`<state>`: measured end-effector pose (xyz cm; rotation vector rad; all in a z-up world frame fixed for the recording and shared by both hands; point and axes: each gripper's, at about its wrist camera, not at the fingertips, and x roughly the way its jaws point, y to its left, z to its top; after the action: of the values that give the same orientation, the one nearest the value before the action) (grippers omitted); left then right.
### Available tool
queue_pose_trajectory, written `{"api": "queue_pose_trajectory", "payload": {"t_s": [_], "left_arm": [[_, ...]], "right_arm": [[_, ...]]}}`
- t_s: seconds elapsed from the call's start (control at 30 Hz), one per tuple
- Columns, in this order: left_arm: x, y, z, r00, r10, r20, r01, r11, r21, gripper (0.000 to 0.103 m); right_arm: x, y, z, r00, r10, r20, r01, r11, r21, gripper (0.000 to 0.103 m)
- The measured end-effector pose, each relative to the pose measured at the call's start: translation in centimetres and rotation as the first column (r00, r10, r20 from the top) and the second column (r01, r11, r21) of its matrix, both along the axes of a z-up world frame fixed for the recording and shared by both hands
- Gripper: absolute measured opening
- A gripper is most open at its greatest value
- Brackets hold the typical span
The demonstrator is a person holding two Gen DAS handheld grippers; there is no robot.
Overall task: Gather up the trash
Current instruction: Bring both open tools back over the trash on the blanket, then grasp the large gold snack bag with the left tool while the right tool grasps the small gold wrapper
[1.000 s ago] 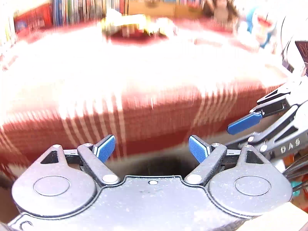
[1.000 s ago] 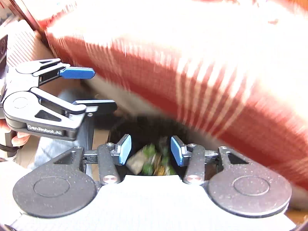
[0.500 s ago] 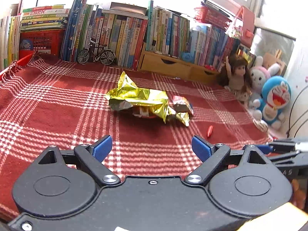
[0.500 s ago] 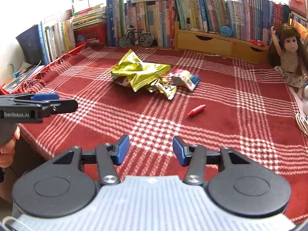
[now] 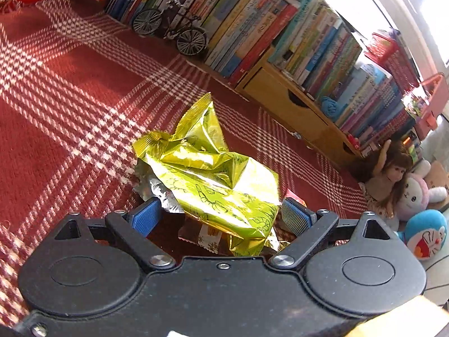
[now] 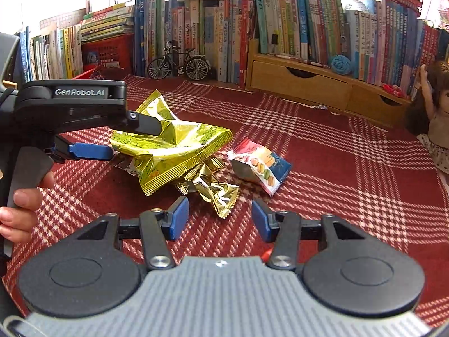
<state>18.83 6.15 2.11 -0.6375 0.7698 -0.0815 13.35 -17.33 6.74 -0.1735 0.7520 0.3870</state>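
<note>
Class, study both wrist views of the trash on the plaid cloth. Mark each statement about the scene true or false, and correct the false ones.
1. The left claw straddles the big gold wrapper. True.
2. The right claw grips the macaron packet. False: it holds nothing; the packet lies beyond it.
3. A model bicycle stands before the books. True.
4. The cloth is plain blue. False: red and white plaid.

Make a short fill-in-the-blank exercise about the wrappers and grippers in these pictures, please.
1. The big crumpled wrapper is ____ in colour.
2. The left gripper has the big wrapper between its ____ pads.
3. The macaron packet lies on a red ____ cloth.
4. The right gripper holds ____.

Missing words: gold; blue; checked; nothing
</note>
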Motion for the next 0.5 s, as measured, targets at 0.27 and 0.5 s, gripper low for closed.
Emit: {"api": "queue_pose_trajectory", "payload": {"t_s": [0.27,0.5], "left_arm": [[2.7,-0.8,-1.9,1.0,0.004,0.017,-0.004,1.0,-0.015,0.076],[2.8,0.4,-1.5,0.999,0.022,0.039,-0.02,0.998,-0.067,0.02]], "right_arm": [[3.9,2.9,-2.4,0.997,0.049,-0.053,-0.051,0.998,-0.04,0.065],[3.7,3.6,-2.7,0.997,0.05,-0.055,-0.051,0.999,-0.01,0.044]]}}
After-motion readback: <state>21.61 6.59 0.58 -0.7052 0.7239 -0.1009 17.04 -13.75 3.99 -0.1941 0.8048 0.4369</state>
